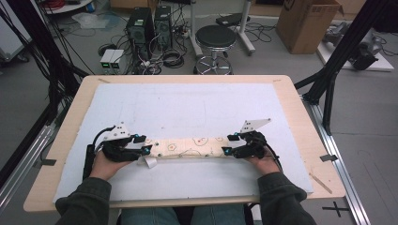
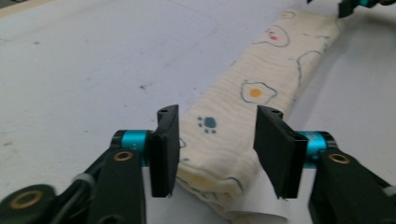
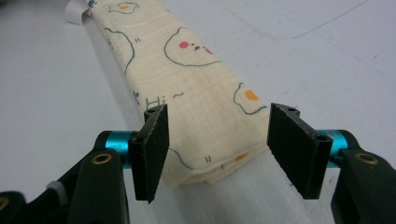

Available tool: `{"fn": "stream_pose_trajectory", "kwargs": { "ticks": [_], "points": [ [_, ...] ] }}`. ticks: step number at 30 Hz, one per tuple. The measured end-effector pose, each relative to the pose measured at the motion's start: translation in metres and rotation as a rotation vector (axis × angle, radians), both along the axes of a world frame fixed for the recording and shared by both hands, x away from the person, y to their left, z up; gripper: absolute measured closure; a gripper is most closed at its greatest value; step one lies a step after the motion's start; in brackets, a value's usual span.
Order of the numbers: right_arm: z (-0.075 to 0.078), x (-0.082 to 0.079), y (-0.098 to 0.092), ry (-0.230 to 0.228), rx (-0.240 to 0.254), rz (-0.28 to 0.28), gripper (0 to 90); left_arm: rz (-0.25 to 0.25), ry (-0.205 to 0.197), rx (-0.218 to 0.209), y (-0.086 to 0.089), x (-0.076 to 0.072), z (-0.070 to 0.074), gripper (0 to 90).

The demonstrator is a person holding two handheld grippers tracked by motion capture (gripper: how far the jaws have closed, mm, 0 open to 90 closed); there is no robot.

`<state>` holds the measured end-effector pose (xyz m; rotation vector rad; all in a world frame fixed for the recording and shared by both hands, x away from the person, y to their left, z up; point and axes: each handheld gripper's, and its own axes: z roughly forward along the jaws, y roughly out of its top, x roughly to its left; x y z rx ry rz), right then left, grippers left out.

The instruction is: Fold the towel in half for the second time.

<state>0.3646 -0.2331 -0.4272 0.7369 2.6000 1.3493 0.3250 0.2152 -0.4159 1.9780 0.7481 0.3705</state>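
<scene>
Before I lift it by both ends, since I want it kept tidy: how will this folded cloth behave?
The folded cloth is soft layered fabric, so it will probably sag in the middle. It looks light. Its stacked edges, seen in the right gripper view, may slip apart unless each tool pinches all layers.

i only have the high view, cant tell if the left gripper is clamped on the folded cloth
Observer: No. In the left gripper view the left gripper straddles the cloth end, jaws apart, a gap beside the right jaw.
Operator: and the right one
Observer: The right gripper is open too, cloth end between its jaws, not pinched.
Operator: whats the white bit at the left end
Observer: A white tag sticking out from under the cloth's folded layers.
</scene>
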Motion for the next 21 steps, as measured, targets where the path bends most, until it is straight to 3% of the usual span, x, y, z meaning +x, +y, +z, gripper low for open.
{"fn": "stream_pose_trajectory", "kwargs": {
  "ticks": [5,10,15,18,21],
  "points": [
    [0.001,-0.002,0.002,-0.018,0.005,0.003,39.3,-0.022,0.039,0.072,-0.005,0.004,-0.007,64.8],
    [0.0,-0.003,0.01,-0.015,-0.017,0.021,40.9,-0.044,0.068,0.131,-0.008,0.005,-0.013,64.6],
    [-0.006,-0.003,0.022,-0.007,-0.076,0.055,43.0,-0.05,0.085,0.161,-0.01,0.005,-0.017,62.1],
    [-0.009,-0.002,0.024,-0.004,-0.112,0.057,43.2,-0.051,0.091,0.159,-0.01,0.006,-0.019,61.4],
    [-0.01,-0.003,0.024,0.007,-0.118,0.057,43.2,-0.055,0.095,0.153,-0.009,0.008,-0.02,61.1]
  ]
}}
